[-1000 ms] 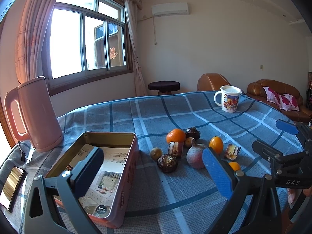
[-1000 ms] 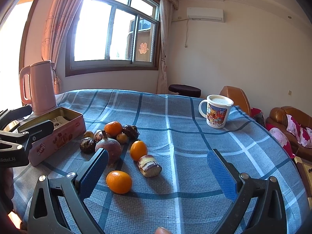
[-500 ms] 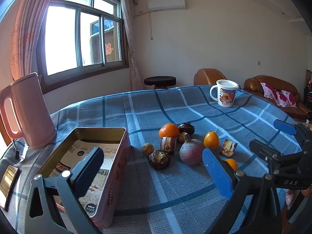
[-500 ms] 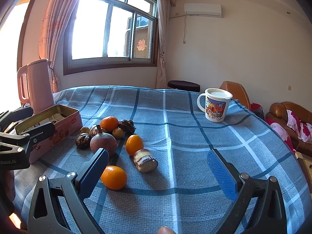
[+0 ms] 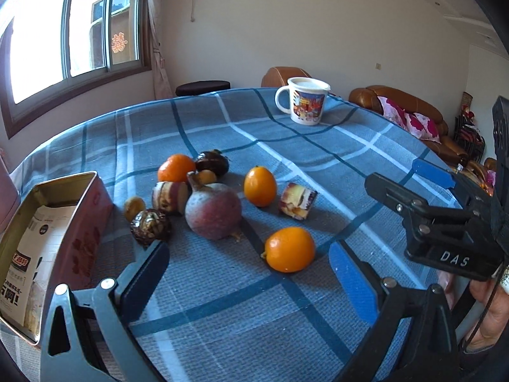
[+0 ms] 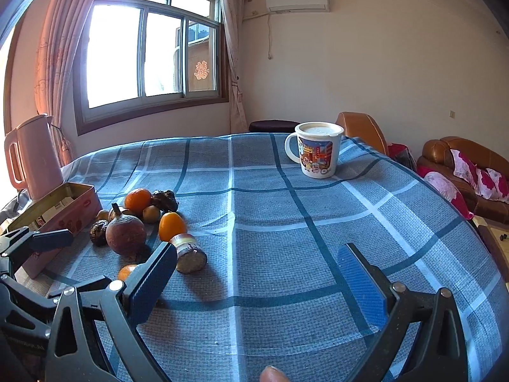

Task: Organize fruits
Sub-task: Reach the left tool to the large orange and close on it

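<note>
Fruits lie in a cluster on the blue checked tablecloth (image 5: pixel 241 302). Nearest my left gripper (image 5: pixel 251 273) is a small orange (image 5: pixel 289 249), just ahead between its open fingers. Behind it sit a large reddish-purple fruit (image 5: pixel 213 210), an oval orange fruit (image 5: pixel 260 186), a cut piece (image 5: pixel 298 200), a tangerine (image 5: pixel 175 168) and dark wrinkled fruits (image 5: pixel 150 228). An open pink tin (image 5: pixel 82 222) stands at the left. My right gripper (image 6: pixel 257 273) is open over bare cloth, right of the purple fruit (image 6: pixel 126 232) and the cut piece (image 6: pixel 188 252); its left finger partly hides the small orange (image 6: pixel 127 272).
A white printed mug (image 6: pixel 319 149) stands far back on the table. A pink kettle (image 6: pixel 33 156) is behind the tin (image 6: pixel 60 210) at the left. Brown sofas (image 6: pixel 461 165) lie beyond the table's right edge. A fingertip (image 6: pixel 273 374) shows at the bottom edge.
My left gripper has moved forward and to the right, from over the tin to the small orange. My right gripper has shifted right, so the fruits now sit at its left.
</note>
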`<state>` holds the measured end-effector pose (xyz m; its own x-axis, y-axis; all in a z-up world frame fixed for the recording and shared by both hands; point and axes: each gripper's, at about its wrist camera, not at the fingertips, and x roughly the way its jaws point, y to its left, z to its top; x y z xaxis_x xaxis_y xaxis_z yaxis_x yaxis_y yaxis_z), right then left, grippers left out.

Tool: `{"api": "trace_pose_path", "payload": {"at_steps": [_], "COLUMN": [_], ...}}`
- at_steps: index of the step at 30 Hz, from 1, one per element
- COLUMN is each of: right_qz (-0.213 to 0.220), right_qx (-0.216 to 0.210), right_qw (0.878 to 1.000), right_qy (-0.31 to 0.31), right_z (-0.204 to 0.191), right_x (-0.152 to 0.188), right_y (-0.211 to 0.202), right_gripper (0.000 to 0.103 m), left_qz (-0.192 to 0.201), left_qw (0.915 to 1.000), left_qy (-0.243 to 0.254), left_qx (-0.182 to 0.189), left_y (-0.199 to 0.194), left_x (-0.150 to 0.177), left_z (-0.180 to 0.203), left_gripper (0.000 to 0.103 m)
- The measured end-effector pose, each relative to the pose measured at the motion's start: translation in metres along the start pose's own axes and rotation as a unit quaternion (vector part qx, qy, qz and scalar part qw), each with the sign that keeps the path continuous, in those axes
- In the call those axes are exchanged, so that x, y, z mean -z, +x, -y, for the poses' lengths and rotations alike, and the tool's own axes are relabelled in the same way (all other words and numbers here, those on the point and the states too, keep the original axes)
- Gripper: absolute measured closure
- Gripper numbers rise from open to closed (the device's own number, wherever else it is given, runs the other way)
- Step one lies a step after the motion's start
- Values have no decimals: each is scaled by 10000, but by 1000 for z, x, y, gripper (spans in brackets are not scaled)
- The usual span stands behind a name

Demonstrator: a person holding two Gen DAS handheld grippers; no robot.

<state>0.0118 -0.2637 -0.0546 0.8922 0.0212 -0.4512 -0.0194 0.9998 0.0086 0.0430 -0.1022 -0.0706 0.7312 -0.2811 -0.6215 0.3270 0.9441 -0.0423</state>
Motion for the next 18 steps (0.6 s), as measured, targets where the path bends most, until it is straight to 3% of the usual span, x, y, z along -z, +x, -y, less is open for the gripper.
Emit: {"api": "trace_pose_path", "payload": {"at_steps": [8,11,13,15,17,18], "right_qz": [7,20,17,4,-7,2], "right_qx": [37,40,41,27,0,-27], "right_qw": [9998,9998,9998,9998,9999,9999], "right_qy": [178,171,177,172,146,118], "right_z": [13,14,15,15,14,12], "right_x": [1,1,0,0,-2,-3], "right_y": [0,0,0,0,2,2], "right_gripper": [1,1,1,1,1,1], "left_qz": [-580,-740,-822,-934,-1003,-972], "left_qw": [9976,9967,9959,9940,9932,9929], "left_qy": [-88,-78,-52,-65,-162,-208], "left_qx": [357,330,377,568,571,657], "left_y": [27,35,39,44,46,44], "left_x": [-8,-9,-9,-9,-8,-8], "left_z": [12,16,18,19,15,13], "left_gripper": [3,4,10,29,38,50]}}
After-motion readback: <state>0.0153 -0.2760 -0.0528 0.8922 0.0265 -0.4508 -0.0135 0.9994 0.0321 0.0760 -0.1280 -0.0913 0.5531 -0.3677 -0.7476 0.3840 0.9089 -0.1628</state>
